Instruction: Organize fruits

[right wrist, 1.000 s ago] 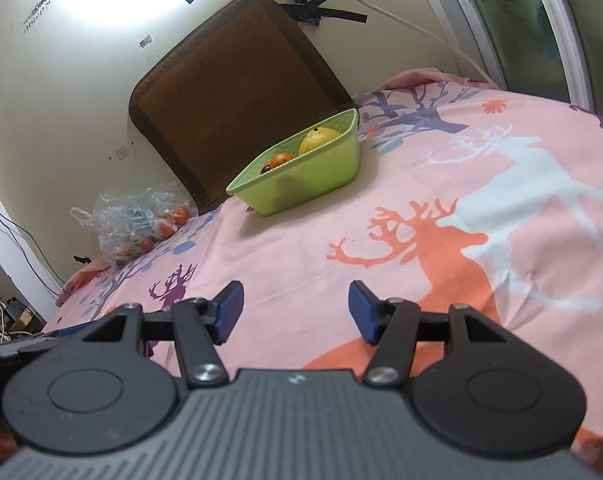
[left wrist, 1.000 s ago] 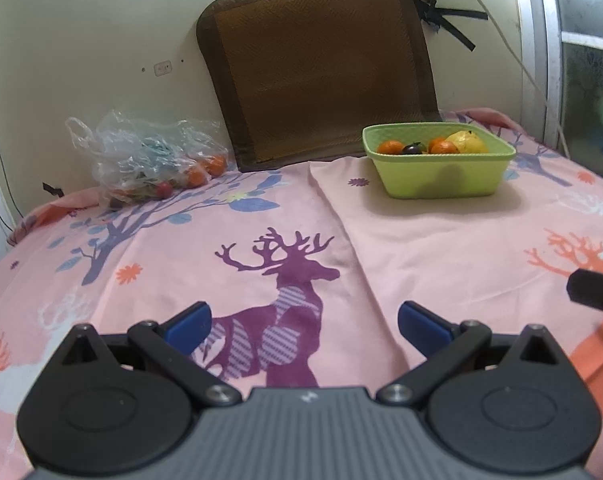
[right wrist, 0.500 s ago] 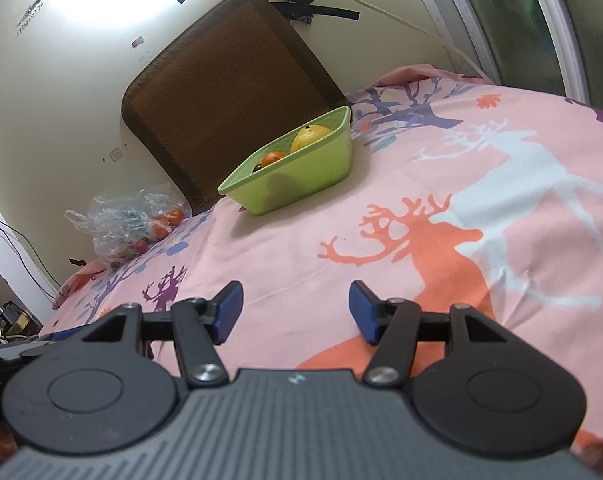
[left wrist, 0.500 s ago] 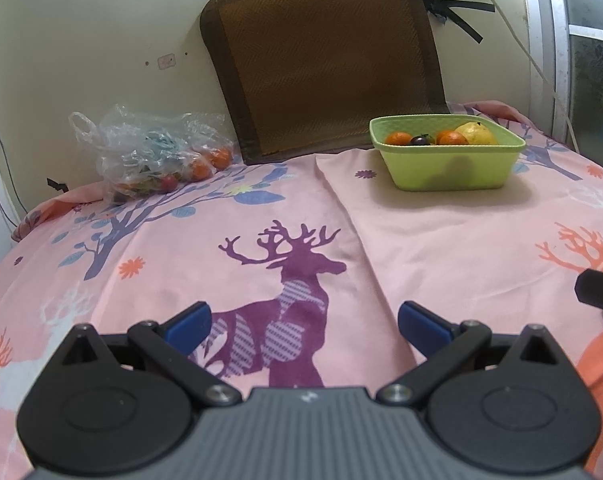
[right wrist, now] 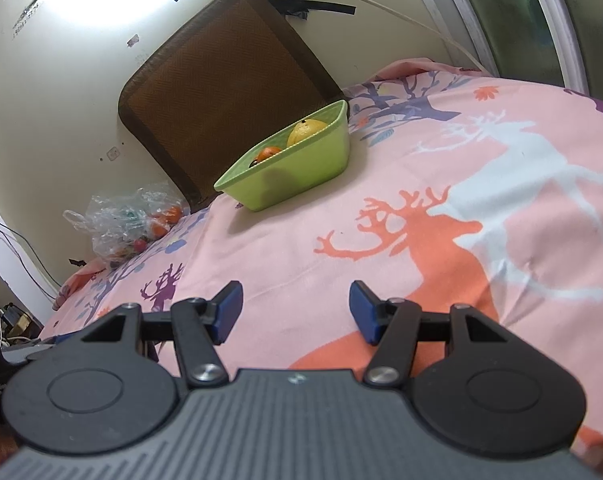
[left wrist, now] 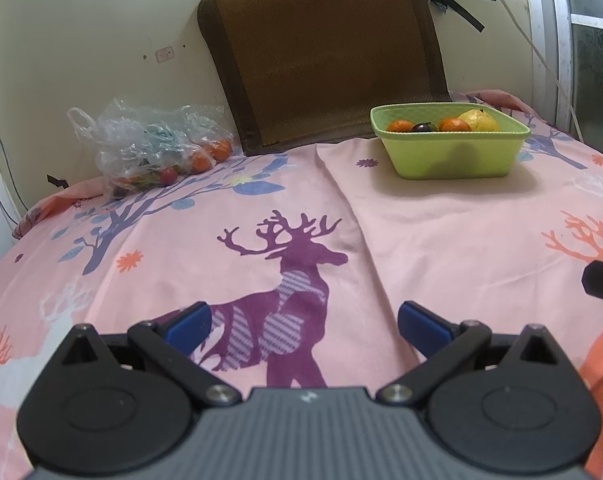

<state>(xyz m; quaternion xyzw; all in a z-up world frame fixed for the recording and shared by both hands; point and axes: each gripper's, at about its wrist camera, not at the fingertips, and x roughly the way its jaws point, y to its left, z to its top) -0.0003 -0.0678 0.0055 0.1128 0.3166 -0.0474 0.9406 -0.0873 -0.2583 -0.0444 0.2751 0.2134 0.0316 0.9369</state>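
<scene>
Fruits (left wrist: 441, 125), round and glossy, sit in a rectangular lime plastic basket (left wrist: 453, 156) far right on the soft printed bedsheet (left wrist: 441, 240), while both claws, left claw (left wrist: 303, 324) and right claw (right wrist: 296, 308), gape wide and empty.

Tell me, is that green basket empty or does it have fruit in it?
It holds fruit: the green basket shows two oranges, a dark fruit and a yellow fruit above its rim.

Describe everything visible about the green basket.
The green basket is a rectangular tub of what looks like lime plastic, with a flared rim and sloped walls. It sits upright on the pink sheet, in front of the brown mat leaning on the wall. Inside are two oranges, a dark fruit and a large yellow fruit. Neither gripper touches it.
</scene>
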